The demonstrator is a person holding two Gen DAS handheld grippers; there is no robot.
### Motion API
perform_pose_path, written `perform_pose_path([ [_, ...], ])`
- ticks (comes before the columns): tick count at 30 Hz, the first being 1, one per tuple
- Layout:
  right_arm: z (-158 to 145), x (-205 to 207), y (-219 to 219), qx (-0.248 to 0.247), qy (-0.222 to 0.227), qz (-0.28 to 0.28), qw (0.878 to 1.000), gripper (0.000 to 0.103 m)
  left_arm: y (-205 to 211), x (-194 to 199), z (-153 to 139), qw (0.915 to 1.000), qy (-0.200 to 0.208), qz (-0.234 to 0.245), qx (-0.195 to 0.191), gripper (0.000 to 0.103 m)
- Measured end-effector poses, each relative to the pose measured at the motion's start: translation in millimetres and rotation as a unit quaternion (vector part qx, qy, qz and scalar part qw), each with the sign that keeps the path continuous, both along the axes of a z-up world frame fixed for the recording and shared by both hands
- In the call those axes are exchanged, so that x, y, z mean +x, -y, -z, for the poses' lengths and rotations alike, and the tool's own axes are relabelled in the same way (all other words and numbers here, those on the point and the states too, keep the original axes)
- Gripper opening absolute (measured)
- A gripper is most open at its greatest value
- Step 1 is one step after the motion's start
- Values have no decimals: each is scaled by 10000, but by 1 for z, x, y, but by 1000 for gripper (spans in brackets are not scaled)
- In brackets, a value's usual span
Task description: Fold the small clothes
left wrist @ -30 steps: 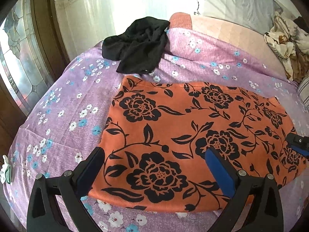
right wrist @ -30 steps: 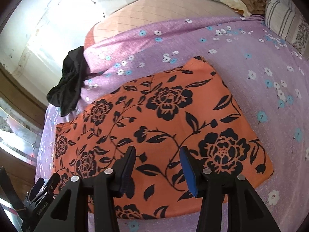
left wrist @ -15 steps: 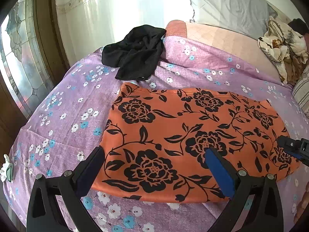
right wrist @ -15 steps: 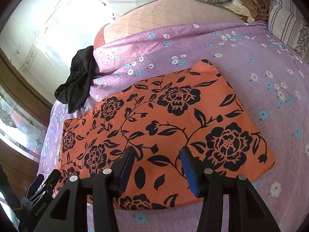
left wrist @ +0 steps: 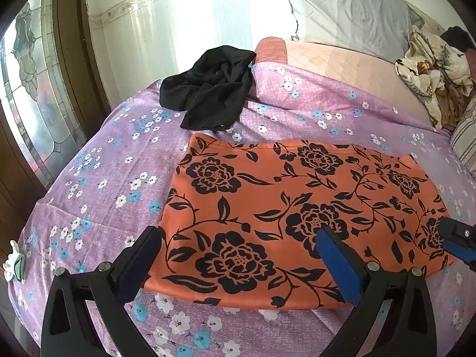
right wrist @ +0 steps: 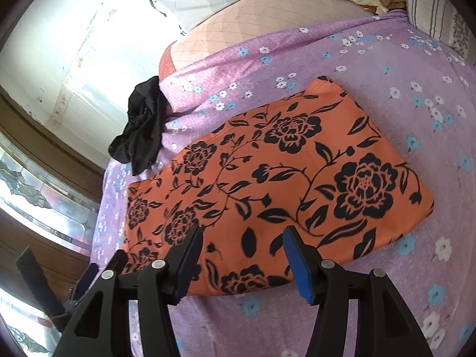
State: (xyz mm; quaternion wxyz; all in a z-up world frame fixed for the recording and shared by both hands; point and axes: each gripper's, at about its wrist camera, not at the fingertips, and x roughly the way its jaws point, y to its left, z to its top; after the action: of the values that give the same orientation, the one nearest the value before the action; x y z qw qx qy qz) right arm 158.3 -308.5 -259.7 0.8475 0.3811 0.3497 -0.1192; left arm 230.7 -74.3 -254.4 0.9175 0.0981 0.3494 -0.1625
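Bed (left wrist: 98,178) w/ purple flowered sheet fills both views; bare pink mattress shows at the far end. Orange cloth (left wrist: 297,208) w/ black flower print lies flat on the sheet, approx. centre, folded to a rough rectangle, edges even. Black garment (left wrist: 214,89) lies crumpled at the sheet's far edge, just beyond the orange cloth's far left corner; touching or not: cannot tell. Patterned bundle (left wrist: 431,71) and striped pillow (right wrist: 431,6) sit at the head end, well apart from the cloth. Left gripper (left wrist: 238,253): jaws wide, above the cloth's near edge, nothing between pads. Right gripper (right wrist: 241,255): jaws part open, have just been opening; cloth's near edge shows between them, pads not pressing on it. White clip-like item (left wrist: 13,263) at the sheet's left edge, type unclear.
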Motion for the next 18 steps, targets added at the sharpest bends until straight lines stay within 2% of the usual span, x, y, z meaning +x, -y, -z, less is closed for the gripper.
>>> perform_pose_path([
  [6, 3, -12, -10, -86, -141, 5, 9999, 60, -5, -3, 1, 10000, 34, 46, 73, 103],
  [11, 9, -18, -1, 57, -212, 189, 9996, 60, -13, -2, 2, 10000, 1, 0, 57, 103],
  [18, 22, -3, 0, 223, -276, 161, 9992, 60, -21, 5, 9, 9999, -82, -82, 125, 103],
])
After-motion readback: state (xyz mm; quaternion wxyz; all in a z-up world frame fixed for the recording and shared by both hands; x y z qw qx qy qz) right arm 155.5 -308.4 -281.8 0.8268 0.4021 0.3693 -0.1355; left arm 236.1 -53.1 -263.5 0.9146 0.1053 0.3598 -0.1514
